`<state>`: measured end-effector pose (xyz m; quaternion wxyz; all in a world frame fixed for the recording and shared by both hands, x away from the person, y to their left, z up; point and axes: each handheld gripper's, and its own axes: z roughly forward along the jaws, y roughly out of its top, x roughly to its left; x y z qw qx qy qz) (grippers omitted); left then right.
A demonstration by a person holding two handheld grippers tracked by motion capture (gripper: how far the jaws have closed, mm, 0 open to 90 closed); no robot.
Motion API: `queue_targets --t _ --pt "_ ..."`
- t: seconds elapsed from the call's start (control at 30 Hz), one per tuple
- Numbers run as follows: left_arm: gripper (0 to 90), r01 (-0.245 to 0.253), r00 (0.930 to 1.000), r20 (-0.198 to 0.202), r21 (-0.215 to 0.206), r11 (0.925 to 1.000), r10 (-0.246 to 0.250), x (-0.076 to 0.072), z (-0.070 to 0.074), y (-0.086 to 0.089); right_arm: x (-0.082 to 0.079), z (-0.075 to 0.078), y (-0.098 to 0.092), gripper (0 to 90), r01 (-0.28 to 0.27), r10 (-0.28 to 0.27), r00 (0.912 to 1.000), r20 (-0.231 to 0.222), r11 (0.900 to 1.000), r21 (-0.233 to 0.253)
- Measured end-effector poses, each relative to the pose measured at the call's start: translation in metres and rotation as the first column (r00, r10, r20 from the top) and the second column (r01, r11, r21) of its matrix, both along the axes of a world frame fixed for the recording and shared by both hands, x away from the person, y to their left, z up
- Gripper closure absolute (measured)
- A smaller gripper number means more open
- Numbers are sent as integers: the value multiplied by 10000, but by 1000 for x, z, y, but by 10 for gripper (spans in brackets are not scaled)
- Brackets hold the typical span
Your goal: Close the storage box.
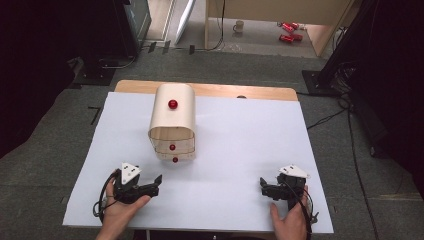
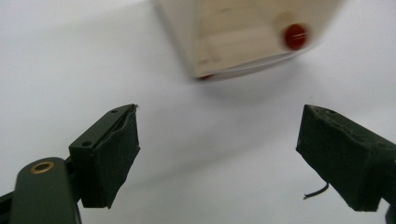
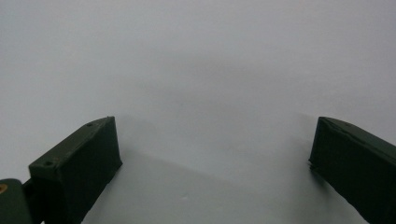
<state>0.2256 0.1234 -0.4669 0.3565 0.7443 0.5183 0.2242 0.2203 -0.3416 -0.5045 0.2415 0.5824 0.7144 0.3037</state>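
1. Pale wooden box (image 1: 171, 121) with rounded top, standing on the white sheet (image 1: 235, 150) of the bench, left of centre, nearer the far edge.
2. Red knob (image 1: 172, 104) on top; two more red knobs (image 1: 172, 147) on the near face, one above the other, the face apparently closed; contents hidden.
3. Left tool (image 1: 159, 182) low on the sheet, near the box and pointing toward it, jaws spread wide, holding nothing.
4. Right tool (image 1: 263, 186) well apart from the box, jaws likewise wide, empty.
5. Left gripper view: box front (image 2: 243, 37) with one red knob (image 2: 295, 37), blurred.
6. Right gripper view: bare white sheet (image 3: 196, 70) between jaws.
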Motion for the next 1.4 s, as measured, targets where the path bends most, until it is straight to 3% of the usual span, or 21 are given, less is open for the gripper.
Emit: queue_targets --t 0.37,0.47,0.67,0.77,0.9,1.0,1.1,1.4 --pt "134 -865 9960 -175 584 9945 876 8 -10 37 0 0 0 15 7 -7 10000 -2 10000 0" --pt "142 -1094 9936 -167 948 9895 1114 10 -13 49 0 0 0 15 4 -4 10000 -1 10000 -4" --pt "144 -1515 9880 -111 1243 9806 1540 14 -17 69 0 0 0 15 4 -4 10000 -1 10000 -3" --pt "149 -1621 9865 75 1821 9698 1635 15 -26 72 0 0 0 15 5 -5 10000 -2 10000 -1" --pt "172 -1488 9888 129 1628 9754 1487 14 -29 74 0 0 0 15 6 -6 10000 -5 10000 1" --pt "155 -1633 9859 -140 1314 9778 1666 17 -30 77 0 0 0 15 12 -12 10000 -1 10000 -2" --pt "133 -1651 9843 -505 722 9836 1690 19 -29 83 0 0 0 15 11 -11 10000 -7 10000 -17" --pt "133 -1647 9844 -494 823 9829 1691 19 -30 82 0 0 0 15 13 -13 10000 -16 10000 -4"
